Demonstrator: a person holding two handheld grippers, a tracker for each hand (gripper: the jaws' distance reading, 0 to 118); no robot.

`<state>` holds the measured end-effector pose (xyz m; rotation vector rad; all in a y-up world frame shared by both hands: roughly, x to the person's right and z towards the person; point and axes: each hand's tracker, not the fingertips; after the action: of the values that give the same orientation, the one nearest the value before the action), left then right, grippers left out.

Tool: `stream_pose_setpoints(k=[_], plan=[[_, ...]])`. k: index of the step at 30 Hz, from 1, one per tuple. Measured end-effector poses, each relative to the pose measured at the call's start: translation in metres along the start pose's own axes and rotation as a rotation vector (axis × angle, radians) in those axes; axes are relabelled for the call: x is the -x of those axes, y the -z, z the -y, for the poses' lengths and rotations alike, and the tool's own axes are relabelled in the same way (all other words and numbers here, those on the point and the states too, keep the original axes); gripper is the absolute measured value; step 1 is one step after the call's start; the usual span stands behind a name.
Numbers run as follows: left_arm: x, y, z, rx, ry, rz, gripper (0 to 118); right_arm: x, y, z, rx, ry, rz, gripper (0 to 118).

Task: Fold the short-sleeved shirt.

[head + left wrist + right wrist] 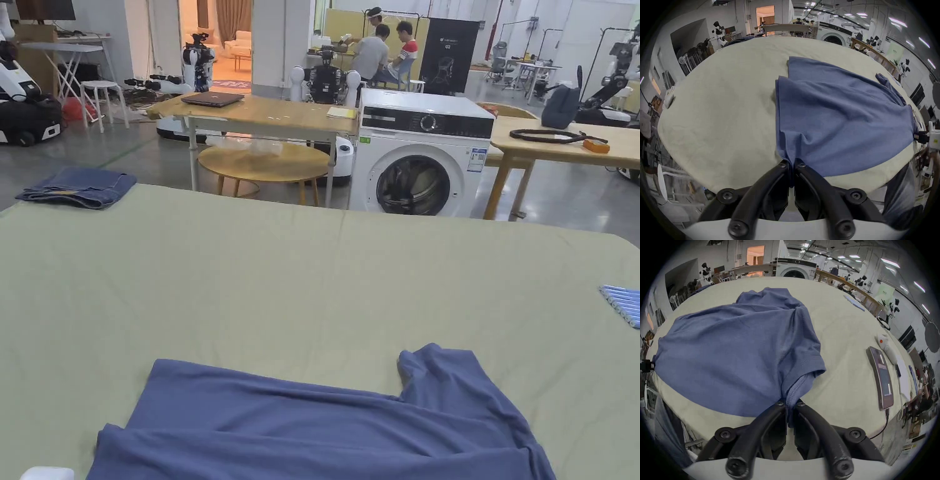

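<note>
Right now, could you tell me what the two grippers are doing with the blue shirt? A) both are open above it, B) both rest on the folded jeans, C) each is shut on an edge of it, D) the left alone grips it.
C: the left gripper and the right gripper each have both jaws pinching an edge of the blue shirt.

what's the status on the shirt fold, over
Left gripper shut on shirt. Right gripper shut on it. Phone beside shirt, not blocking.
</note>
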<state>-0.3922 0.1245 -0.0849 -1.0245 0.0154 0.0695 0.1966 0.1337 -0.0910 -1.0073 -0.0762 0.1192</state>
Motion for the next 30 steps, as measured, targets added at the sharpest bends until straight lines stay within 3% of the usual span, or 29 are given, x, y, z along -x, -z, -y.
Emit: stream_pose_setpoints(k=[3,5,6,7,10,17,18,20,21,22,24,30], plan=[[0.001,-0.001,-0.004,0.001,-0.009,0.006,0,0.003,-0.009,-0.003,-0.020,-0.014,0.022,13],[0.000,-0.007,-0.009,-0.015,-0.056,0.022,5,0.005,-0.019,-0.011,-0.035,-0.001,0.063,45],[-0.002,-0.012,-0.012,-0.038,-0.074,0.018,14,0.003,-0.025,-0.016,-0.064,0.018,0.061,62],[0.001,-0.014,-0.015,-0.075,-0.082,0.011,31,0.004,-0.031,-0.022,-0.102,0.035,0.049,69],[-0.008,-0.024,-0.031,-0.193,-0.068,0.021,42,0.011,-0.049,-0.044,-0.202,0.060,0.013,69],[-0.051,-0.039,-0.076,-0.456,-0.040,0.031,42,0.053,-0.077,-0.088,-0.538,0.121,-0.037,69],[-0.057,-0.042,-0.080,-0.500,-0.033,0.026,42,0.055,-0.060,-0.088,-0.582,0.129,-0.045,66],[-0.071,-0.052,-0.086,-0.575,-0.020,0.009,37,0.065,-0.063,-0.094,-0.654,0.142,-0.060,38],[-0.077,-0.056,-0.088,-0.615,-0.014,0.002,28,0.070,-0.066,-0.097,-0.683,0.137,-0.068,18],[-0.081,-0.059,-0.089,-0.649,-0.010,-0.004,10,0.078,-0.070,-0.099,-0.706,0.138,-0.087,11],[-0.088,-0.062,-0.093,-0.702,-0.003,-0.061,0,0.087,-0.074,-0.103,-0.731,0.147,-0.085,4],[-0.098,-0.074,-0.100,-0.765,0.000,-0.026,0,0.103,-0.085,-0.110,-0.798,0.137,-0.098,0]])
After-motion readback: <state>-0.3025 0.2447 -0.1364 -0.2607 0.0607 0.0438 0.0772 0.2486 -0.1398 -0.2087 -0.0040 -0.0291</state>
